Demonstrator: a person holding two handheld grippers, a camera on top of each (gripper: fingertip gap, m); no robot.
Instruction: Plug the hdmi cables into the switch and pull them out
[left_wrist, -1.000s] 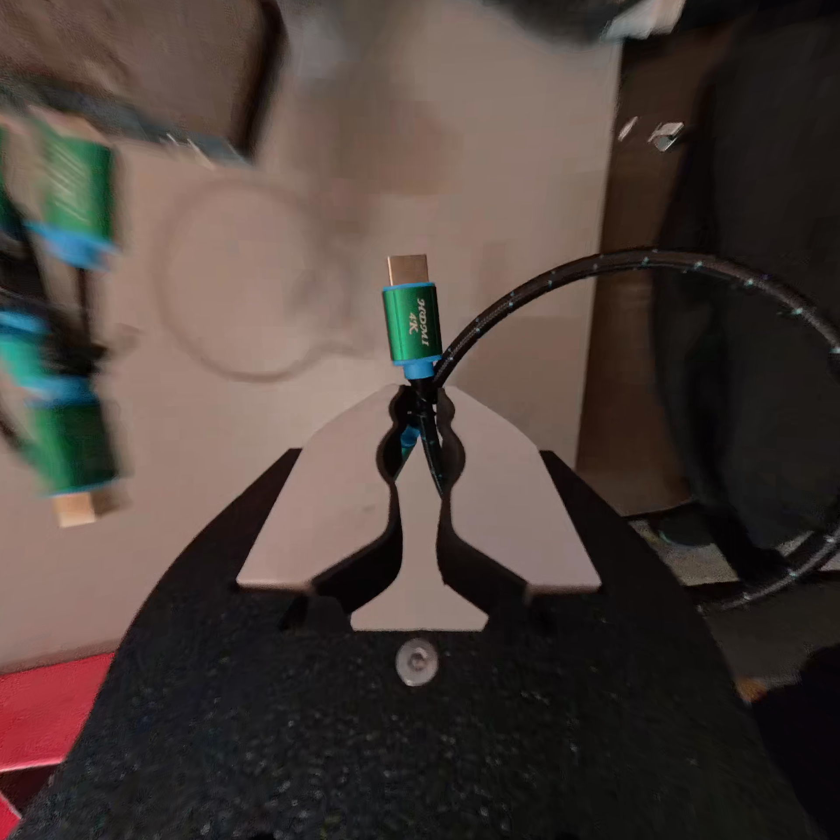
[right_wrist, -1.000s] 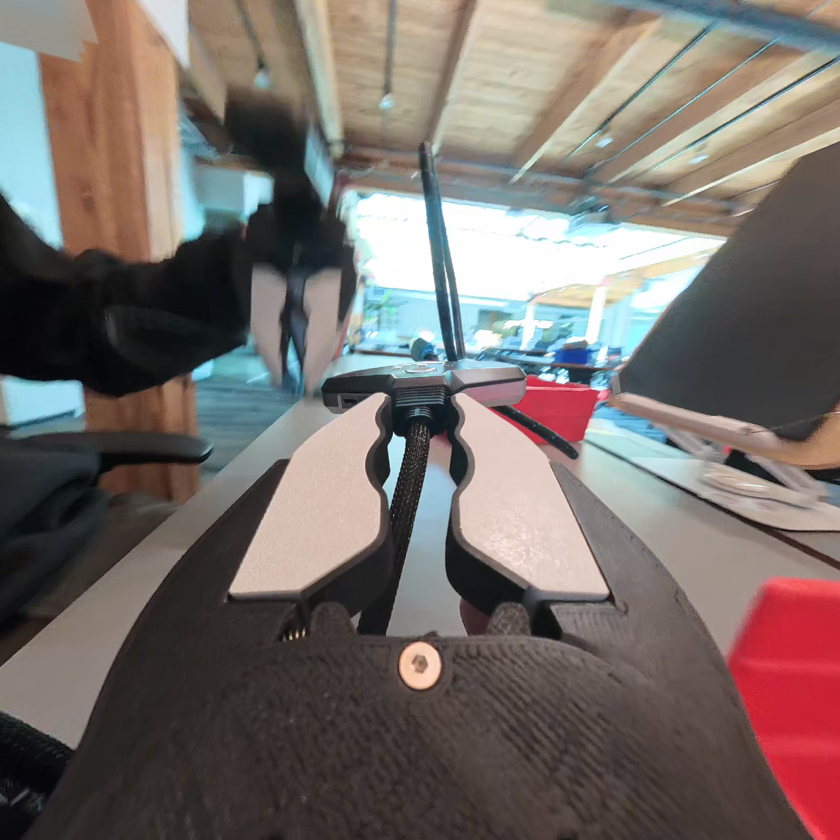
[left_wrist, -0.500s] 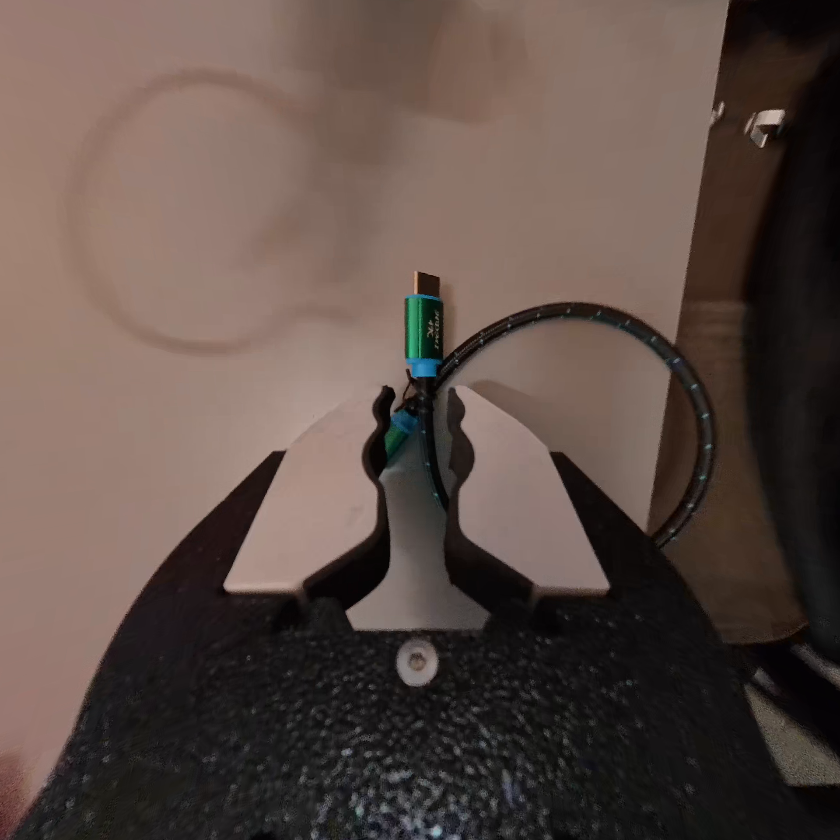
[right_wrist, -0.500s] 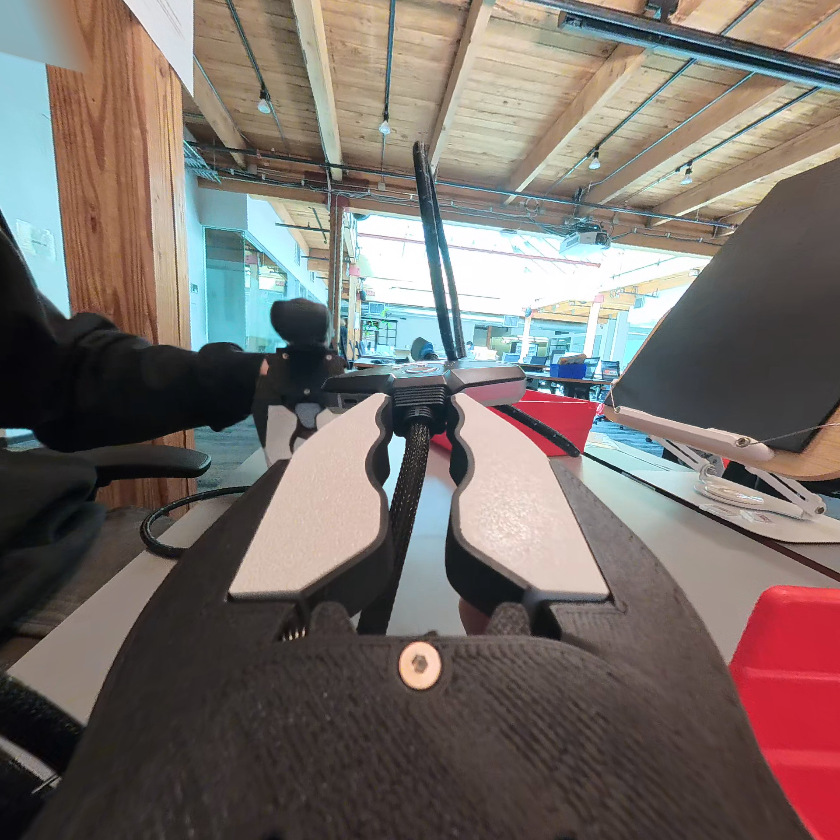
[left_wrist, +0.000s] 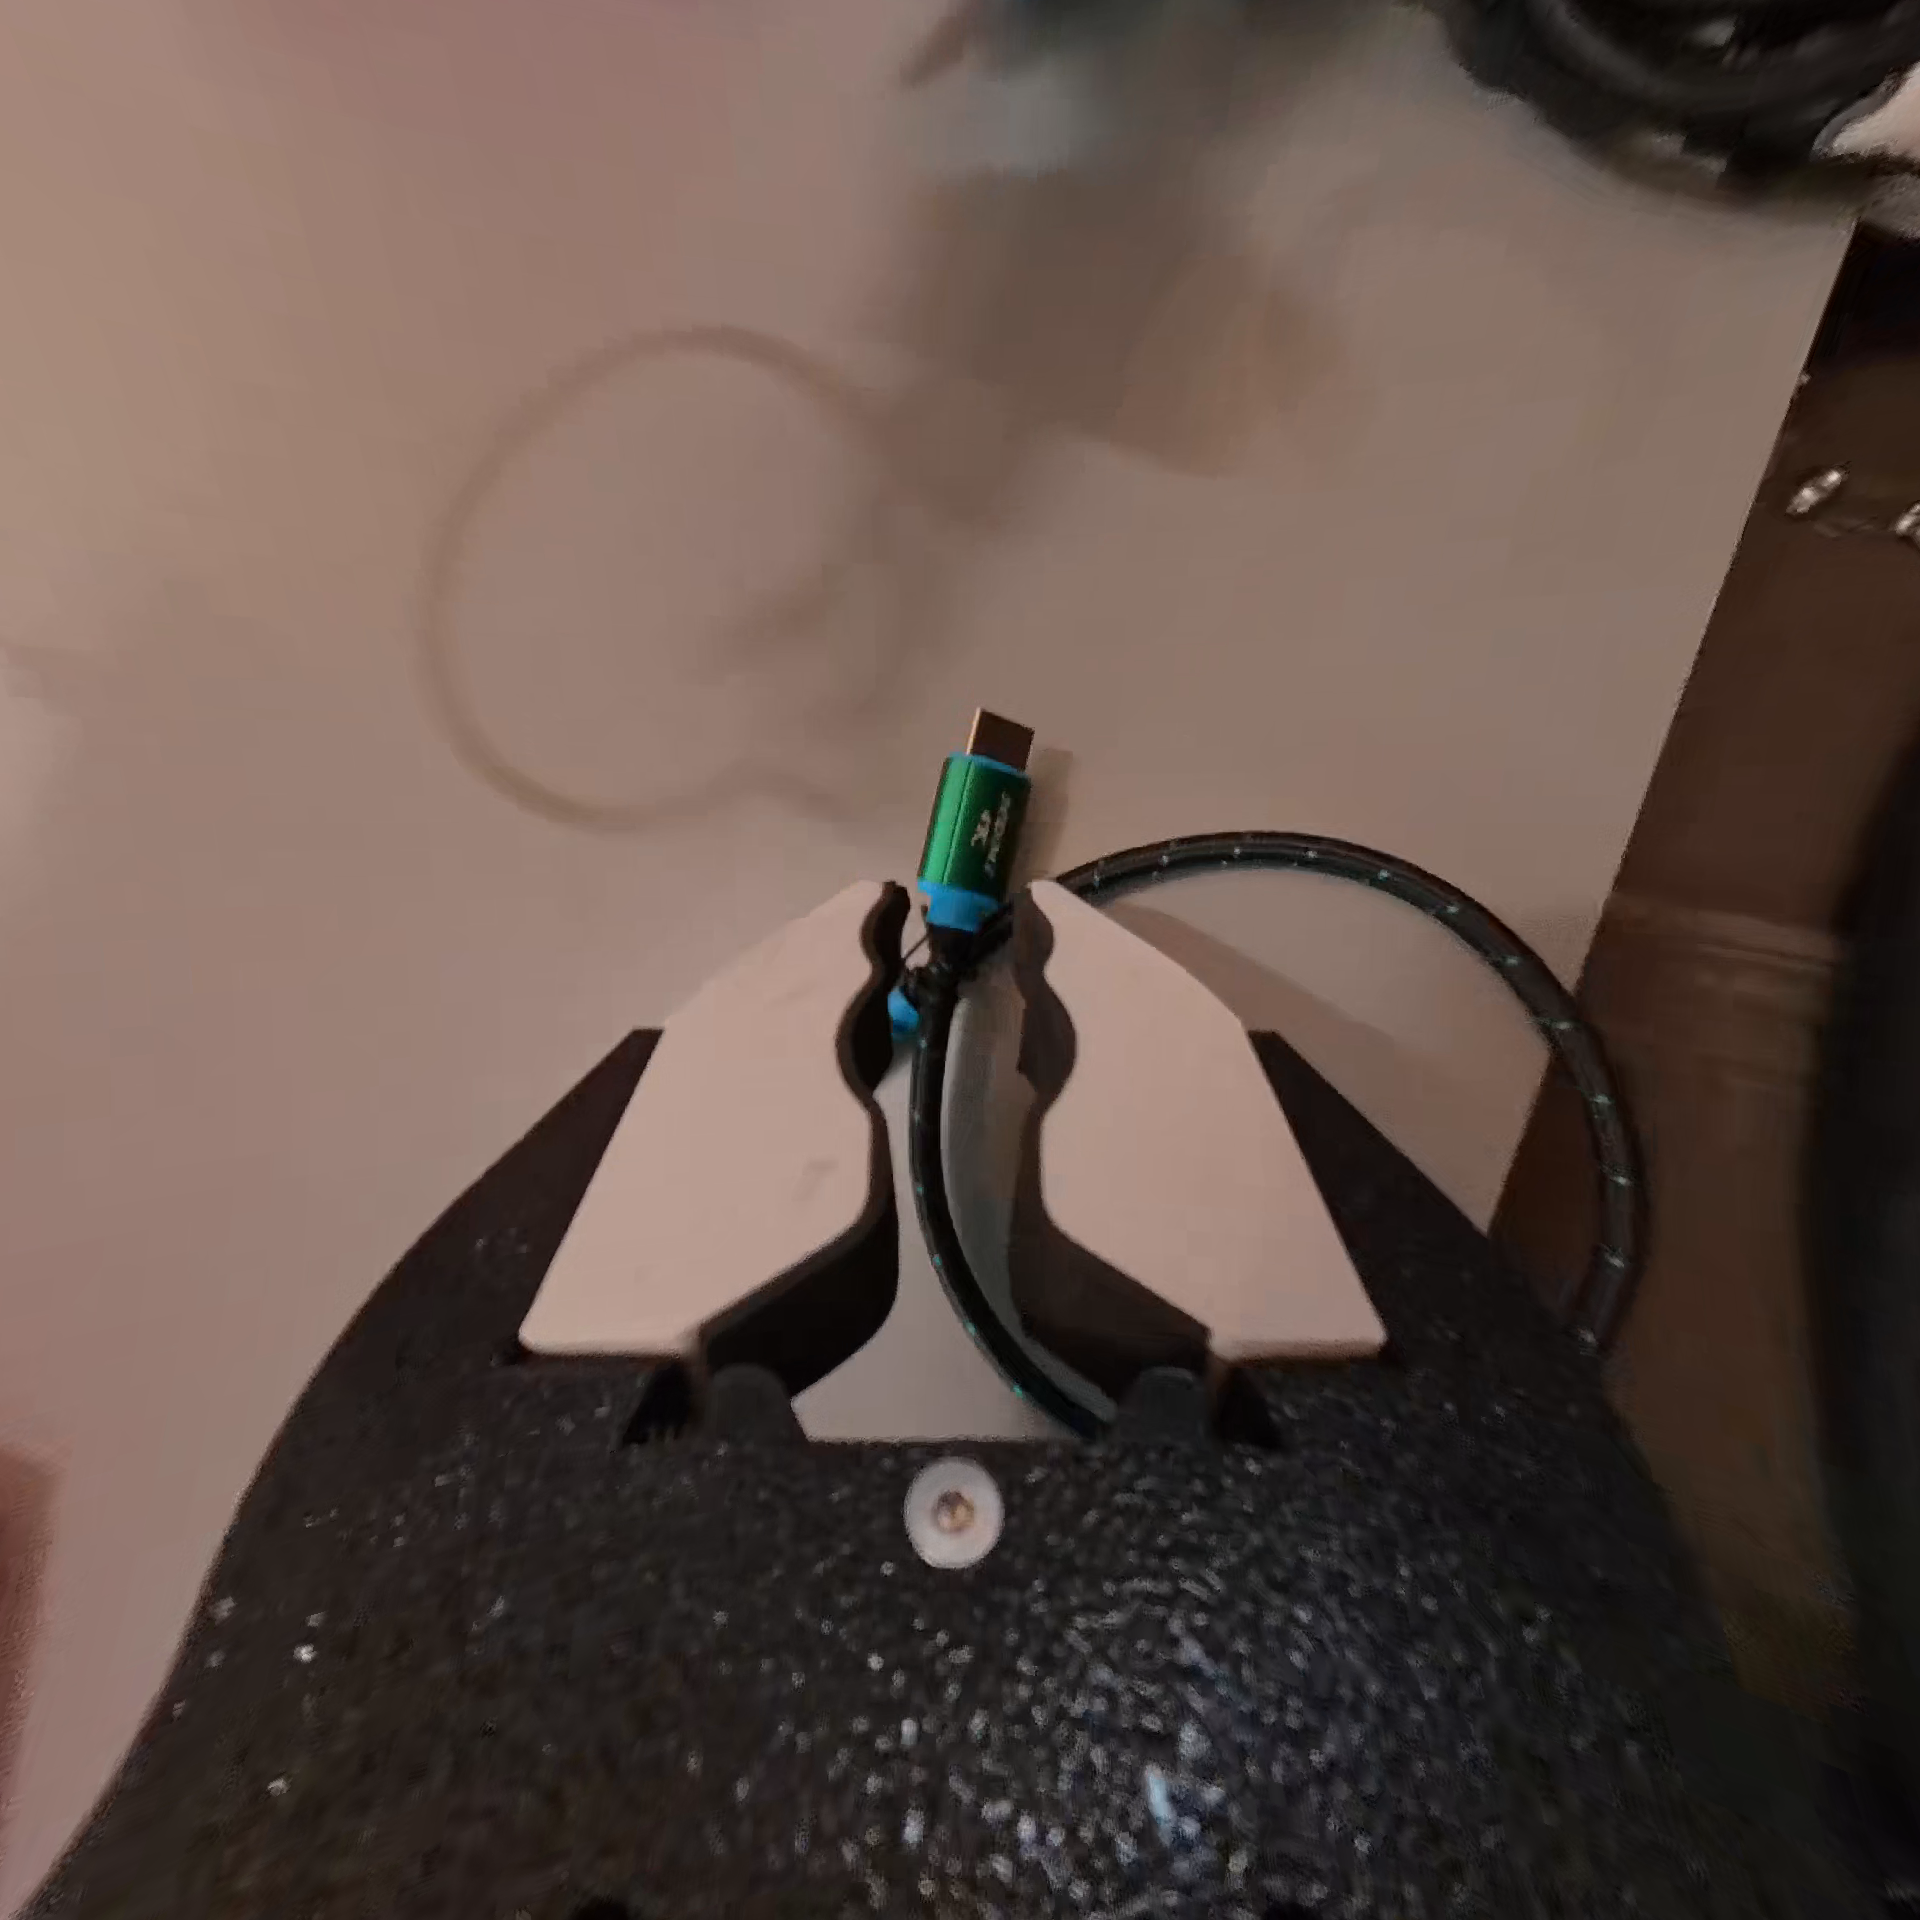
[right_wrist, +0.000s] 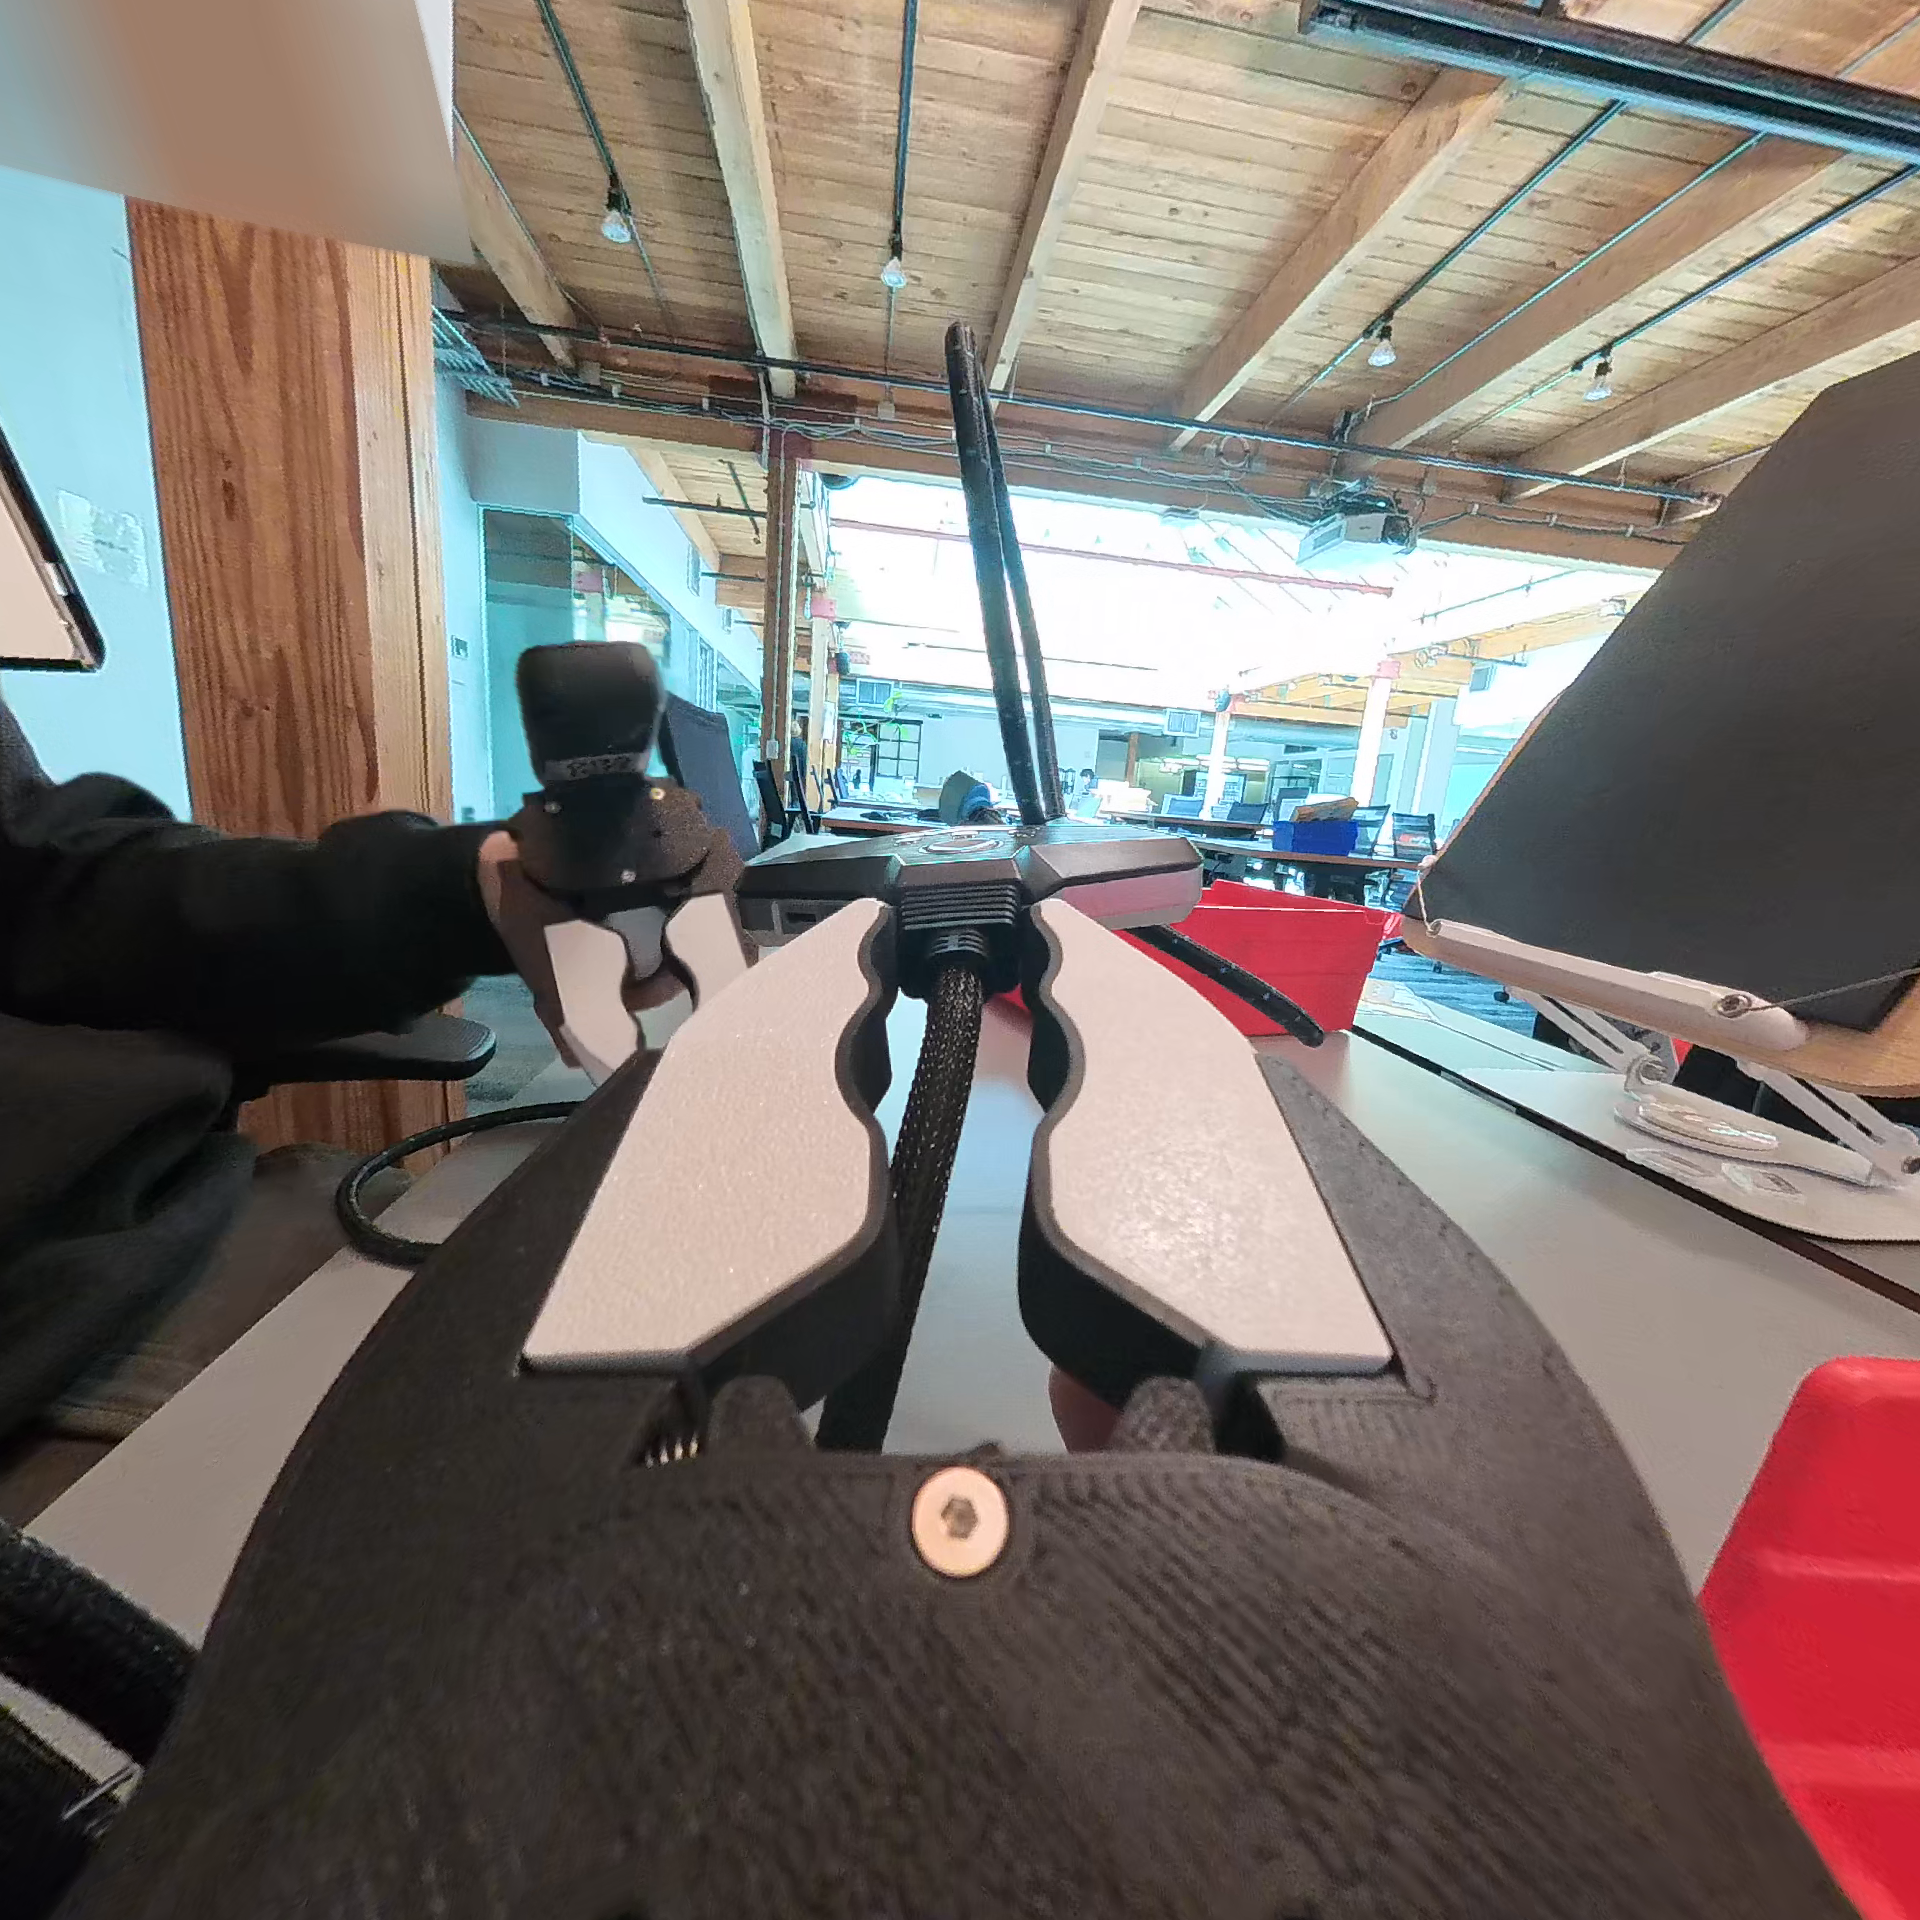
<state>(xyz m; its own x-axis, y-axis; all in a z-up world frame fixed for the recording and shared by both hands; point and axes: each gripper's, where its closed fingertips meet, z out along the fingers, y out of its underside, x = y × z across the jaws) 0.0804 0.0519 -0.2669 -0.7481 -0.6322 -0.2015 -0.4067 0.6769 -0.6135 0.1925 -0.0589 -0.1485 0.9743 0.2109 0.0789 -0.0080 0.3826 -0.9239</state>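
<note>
In the right wrist view my right gripper (right_wrist: 956, 914) is shut on the ribbed collar of the switch's (right_wrist: 1039, 862) braided lead and holds it just above the white table (right_wrist: 1558, 1299). Two black cables (right_wrist: 997, 623) rise from the switch's far side. My left gripper (right_wrist: 644, 966) hangs left of the switch, fingers pointing down. In the left wrist view the left gripper (left_wrist: 961, 904) is slightly open over a green HDMI plug (left_wrist: 977, 831) that lies tilted on the table. Its black braided cable (left_wrist: 1507, 987) runs loose between the fingers and loops right.
A red bin (right_wrist: 1278, 956) stands behind the switch and another red bin (right_wrist: 1818, 1610) at the near right. A black panel on a white stand (right_wrist: 1714, 779) is on the right. The table edge (left_wrist: 1714, 727) runs close to the cable loop, with a wooden pillar (right_wrist: 291, 623) left.
My left gripper has come down beside the switch and its jaws have widened. The green plug has tilted and now rests on the table. The right gripper has not moved.
</note>
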